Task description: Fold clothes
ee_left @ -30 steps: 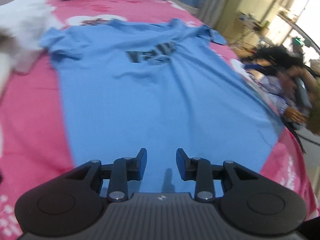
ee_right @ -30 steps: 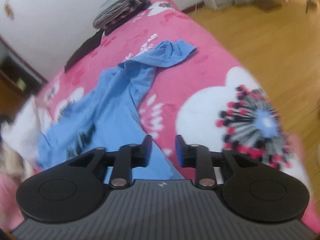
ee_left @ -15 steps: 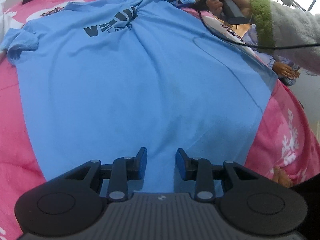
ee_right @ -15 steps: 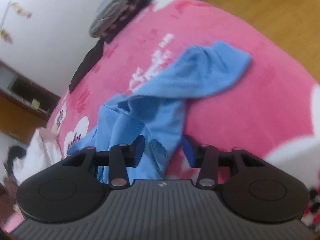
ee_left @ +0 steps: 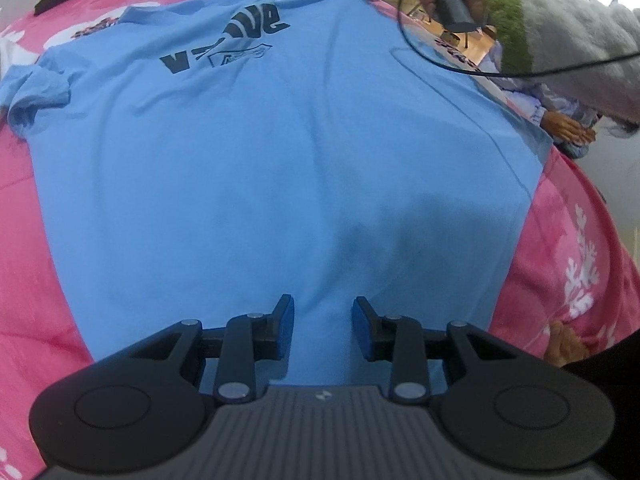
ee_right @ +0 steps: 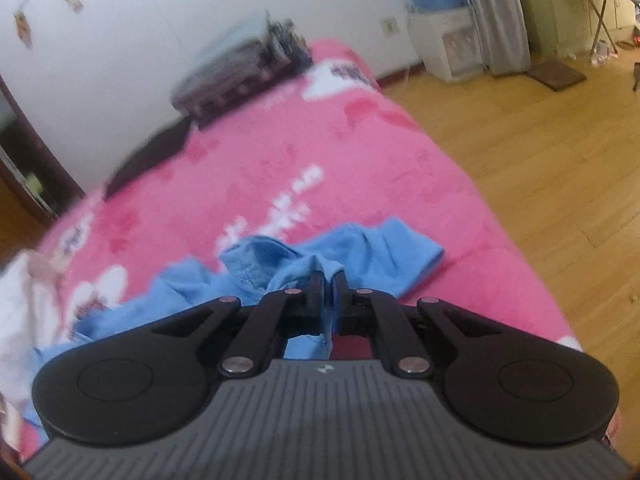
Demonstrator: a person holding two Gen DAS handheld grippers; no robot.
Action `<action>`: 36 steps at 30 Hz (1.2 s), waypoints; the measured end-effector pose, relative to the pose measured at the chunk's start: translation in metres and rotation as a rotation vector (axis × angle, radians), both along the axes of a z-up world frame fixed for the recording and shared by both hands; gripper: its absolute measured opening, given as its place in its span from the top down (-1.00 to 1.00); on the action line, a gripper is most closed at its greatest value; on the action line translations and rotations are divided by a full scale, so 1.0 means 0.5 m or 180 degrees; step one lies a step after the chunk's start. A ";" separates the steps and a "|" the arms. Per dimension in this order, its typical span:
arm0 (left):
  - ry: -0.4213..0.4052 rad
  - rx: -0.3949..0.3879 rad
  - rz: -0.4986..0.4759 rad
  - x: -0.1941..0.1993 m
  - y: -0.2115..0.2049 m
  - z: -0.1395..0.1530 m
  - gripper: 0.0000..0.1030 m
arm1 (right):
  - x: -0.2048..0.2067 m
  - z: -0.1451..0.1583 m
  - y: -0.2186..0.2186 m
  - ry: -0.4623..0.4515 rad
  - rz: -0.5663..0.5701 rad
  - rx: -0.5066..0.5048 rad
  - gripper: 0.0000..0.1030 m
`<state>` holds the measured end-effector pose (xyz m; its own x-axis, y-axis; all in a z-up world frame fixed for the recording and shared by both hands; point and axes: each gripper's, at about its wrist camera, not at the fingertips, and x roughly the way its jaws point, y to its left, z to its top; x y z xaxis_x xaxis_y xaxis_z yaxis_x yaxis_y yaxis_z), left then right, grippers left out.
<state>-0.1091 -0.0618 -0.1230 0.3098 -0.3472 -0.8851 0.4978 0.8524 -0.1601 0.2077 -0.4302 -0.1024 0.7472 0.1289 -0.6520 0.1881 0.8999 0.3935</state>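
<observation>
The right gripper [ee_right: 329, 280] has its fingers pressed together on a bunched fold of the blue T-shirt [ee_left: 280, 168] near its shoulder, by the sleeve [ee_right: 396, 252]. The left gripper [ee_left: 322, 320] hangs spread and empty just over the hem. The shirt lies face up on the pink bedspread [ee_right: 256, 184]. The step in hand appears to be the first side fold; next, the left likely needs to pinch the hem so both carry that edge across. No containers are visible; a folded stack [ee_right: 240, 68] sits at the far end, blurred.
</observation>
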 end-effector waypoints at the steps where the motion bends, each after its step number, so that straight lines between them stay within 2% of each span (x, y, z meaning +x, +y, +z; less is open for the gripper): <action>1: -0.0018 0.0024 -0.0025 -0.002 -0.004 0.000 0.34 | 0.008 -0.014 0.000 0.0094 -0.0025 -0.0058 0.94; 4: -0.0052 0.0063 -0.0080 -0.006 -0.012 0.002 0.34 | 0.009 -0.028 -0.017 0.0179 0.0023 0.0072 0.92; 5: -0.0062 0.0071 -0.0095 -0.007 -0.014 0.002 0.34 | 0.005 -0.022 -0.027 0.0178 0.0025 0.0145 0.86; 6: -0.0064 0.0069 -0.0102 -0.007 -0.014 0.002 0.34 | -0.005 -0.012 -0.041 0.0195 0.0013 0.0246 0.68; 8: -0.0060 0.0050 -0.0101 -0.006 -0.014 0.001 0.34 | -0.048 0.015 -0.074 0.0156 -0.0014 0.0431 0.50; 11: -0.0044 0.0018 -0.0099 -0.004 -0.011 0.002 0.34 | -0.141 0.057 -0.120 0.0093 0.0214 0.0652 0.50; 13: -0.0036 0.0001 -0.0107 -0.003 -0.009 0.002 0.34 | -0.211 0.067 -0.134 0.0155 0.0383 0.0699 0.50; 18: 0.0011 -0.0037 -0.0091 0.002 -0.006 -0.001 0.34 | -0.340 0.024 -0.115 0.0556 0.0651 0.0583 0.49; 23: 0.0002 -0.0016 -0.0087 0.000 -0.010 0.000 0.34 | -0.383 -0.009 -0.093 0.0517 0.0761 0.0775 0.49; 26: -0.0026 0.0014 -0.0090 -0.005 -0.013 0.002 0.34 | -0.385 -0.023 -0.065 0.0594 0.0832 0.0649 0.59; 27: -0.0032 0.0023 -0.0091 -0.007 -0.014 0.003 0.34 | -0.386 -0.028 -0.058 0.0625 0.0854 0.0606 0.75; 29: -0.0030 0.0029 -0.0081 -0.008 -0.014 0.004 0.34 | -0.396 -0.027 -0.050 0.0602 0.0874 0.0506 0.94; 33: -0.0019 0.0037 -0.0066 -0.008 -0.012 0.006 0.34 | -0.420 -0.015 -0.055 0.0430 0.0718 0.0402 0.97; 36: -0.0012 0.0044 -0.0072 -0.007 -0.013 0.007 0.34 | -0.426 -0.024 -0.065 0.0453 0.0617 0.0422 0.97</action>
